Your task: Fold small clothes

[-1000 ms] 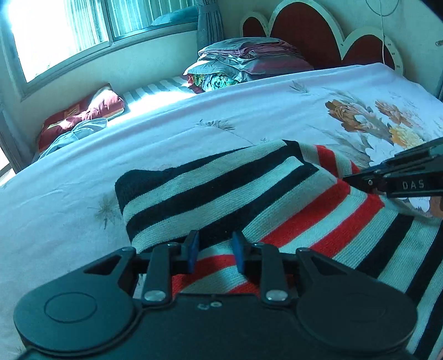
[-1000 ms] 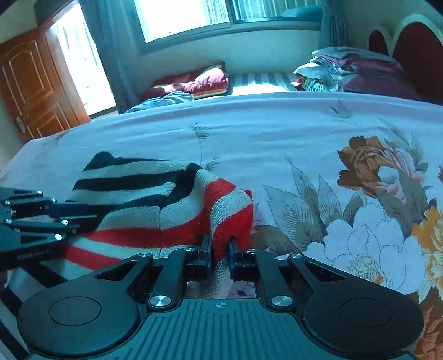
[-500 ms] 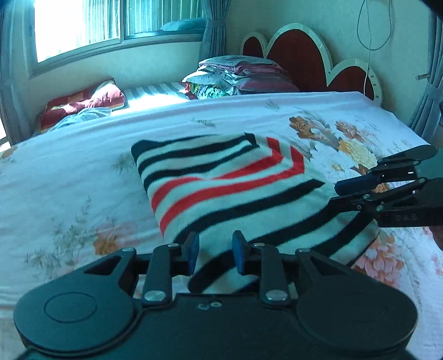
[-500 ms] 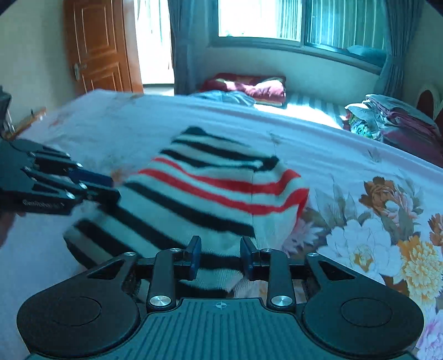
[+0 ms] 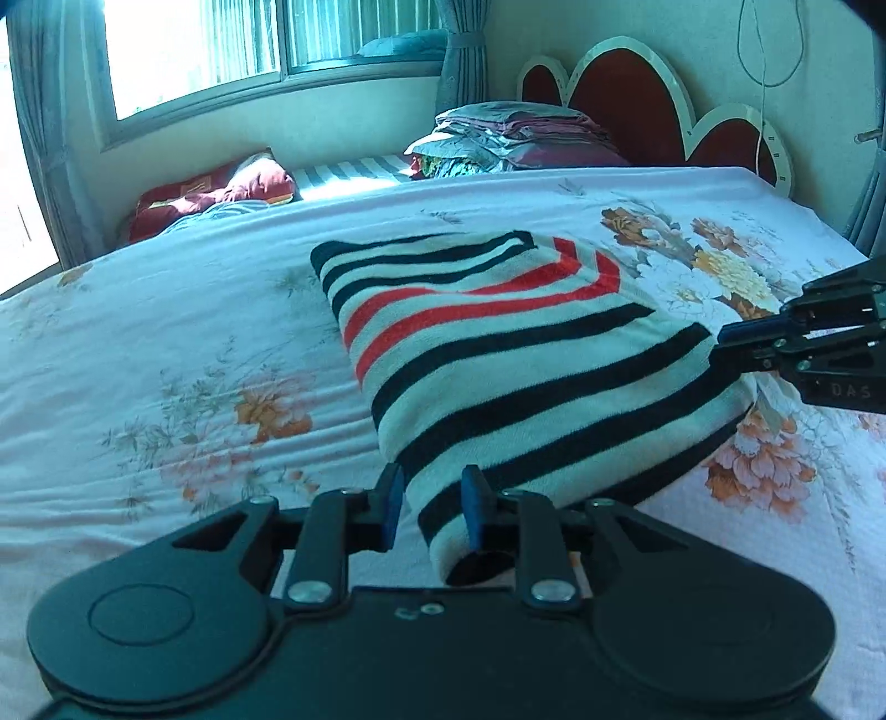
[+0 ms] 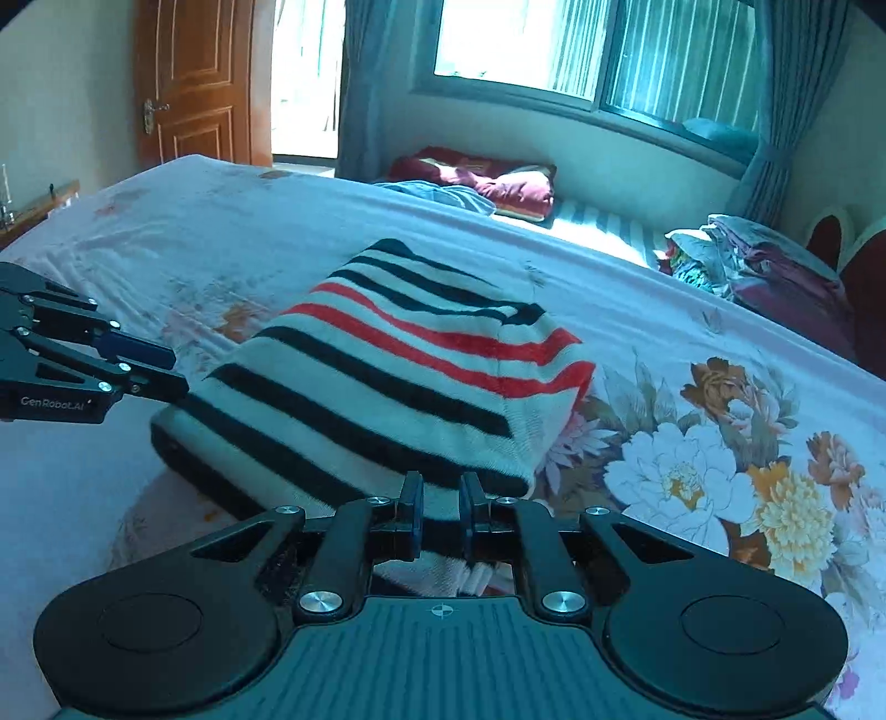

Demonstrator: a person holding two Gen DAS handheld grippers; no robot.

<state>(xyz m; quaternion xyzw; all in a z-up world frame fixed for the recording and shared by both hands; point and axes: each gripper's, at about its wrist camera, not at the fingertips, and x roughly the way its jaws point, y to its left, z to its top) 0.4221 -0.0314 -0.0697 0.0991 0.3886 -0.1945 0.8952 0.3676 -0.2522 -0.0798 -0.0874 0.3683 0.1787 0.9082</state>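
Since the earlier frames, both grippers had pulled back from the sweater (image 5: 498,354), and its near part, raised before, now lay folded over the rest on the bed (image 5: 166,354). One second earlier the right gripper (image 6: 441,509) pinched a red-striped fold; now it was at the sweater's near edge.

That sweater, white with black and red stripes, lay in the middle of the flowered sheet as a folded block. Its red stripes were on the far half and the black ones on the near half.

At the sweater's near corner the left gripper (image 5: 426,512) had its jaws narrow and closing, with the hem between them; whether the pads pressed it I could not tell. On the right gripper the jaws were closing too, almost together, with a thin edge of knit between them. Beyond the sweater, pillows (image 5: 216,188) lay under the window (image 5: 194,50), and folded bedding (image 5: 515,138) stood beside the headboard (image 5: 626,105).
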